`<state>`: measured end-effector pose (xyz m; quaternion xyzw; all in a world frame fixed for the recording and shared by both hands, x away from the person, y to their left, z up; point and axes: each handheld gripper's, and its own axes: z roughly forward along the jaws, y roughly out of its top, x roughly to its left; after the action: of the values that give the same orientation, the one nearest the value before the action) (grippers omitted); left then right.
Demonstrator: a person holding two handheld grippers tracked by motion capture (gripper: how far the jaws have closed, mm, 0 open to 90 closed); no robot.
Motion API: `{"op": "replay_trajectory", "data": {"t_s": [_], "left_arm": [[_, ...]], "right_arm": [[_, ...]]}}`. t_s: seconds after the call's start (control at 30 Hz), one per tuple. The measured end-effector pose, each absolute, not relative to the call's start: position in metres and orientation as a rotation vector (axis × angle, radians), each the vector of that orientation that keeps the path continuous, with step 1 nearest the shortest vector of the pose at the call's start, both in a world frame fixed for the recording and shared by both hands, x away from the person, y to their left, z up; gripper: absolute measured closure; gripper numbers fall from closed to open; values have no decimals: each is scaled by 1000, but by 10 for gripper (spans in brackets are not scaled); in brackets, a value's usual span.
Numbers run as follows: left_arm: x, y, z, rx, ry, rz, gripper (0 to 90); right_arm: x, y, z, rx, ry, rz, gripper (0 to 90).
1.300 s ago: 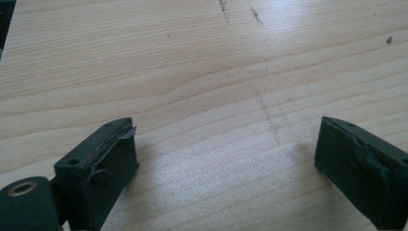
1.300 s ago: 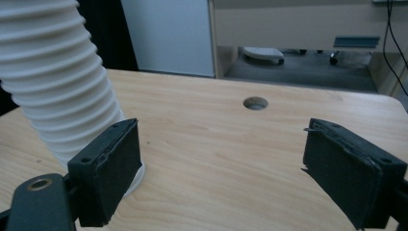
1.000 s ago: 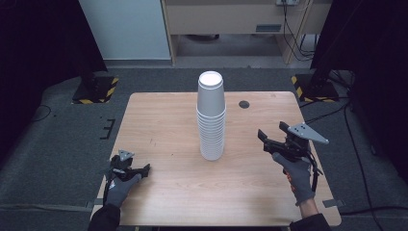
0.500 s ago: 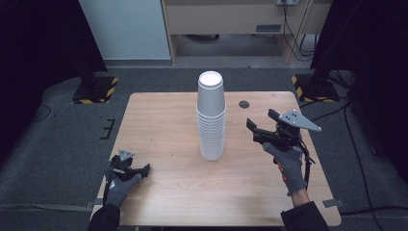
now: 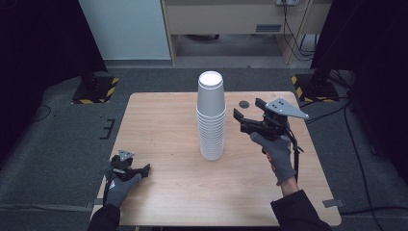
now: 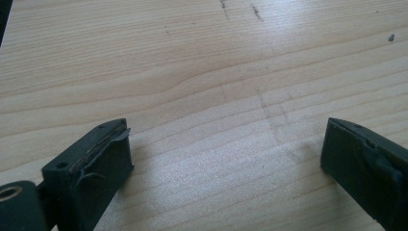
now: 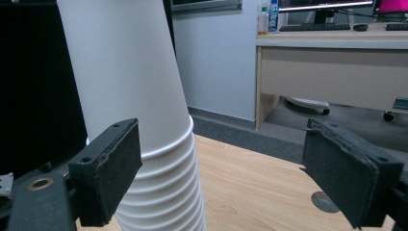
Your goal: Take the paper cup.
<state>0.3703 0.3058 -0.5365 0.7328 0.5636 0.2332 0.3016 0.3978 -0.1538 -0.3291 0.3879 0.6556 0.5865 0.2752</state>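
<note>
Step in hand: the right gripper [image 5: 239, 120] is raised off the table and pointed at the stack of white paper cups [image 5: 211, 118], closing in on its upper part; a reach, I'd say, with nothing gripped yet.
Cup stack: upright near the middle of the wooden table [image 5: 159, 130], the cups nested upside down, the topmost one standing tall above the bunched rims.
Right tongs: apart, nothing between them; in the right gripper view the stack [image 7: 139, 110] sits left of centre, behind the left jaw.
Left tongs: the left gripper [image 5: 143, 169] lies low at the table's near left corner, jaws apart over bare wood.
Small dark disc [image 5: 244, 103]: on the table beyond the right gripper.
Next move calls for: swinging the right jaws to straddle the top cup above the rims, then closing gently, since thin paper would crush, and lifting straight up so the stack stays standing.
</note>
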Motion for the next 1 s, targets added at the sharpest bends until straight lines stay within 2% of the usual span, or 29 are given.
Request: {"op": "replay_trajectory", "data": {"t_s": [0.4, 1.0], "left_arm": [[370, 306, -536, 1945, 1494, 618, 27], [370, 306, -537, 1946, 1493, 617, 24]], "right_arm": [[408, -130, -310, 993, 1784, 1610, 140], [419, -89, -308, 930, 1852, 1638, 129]]}}
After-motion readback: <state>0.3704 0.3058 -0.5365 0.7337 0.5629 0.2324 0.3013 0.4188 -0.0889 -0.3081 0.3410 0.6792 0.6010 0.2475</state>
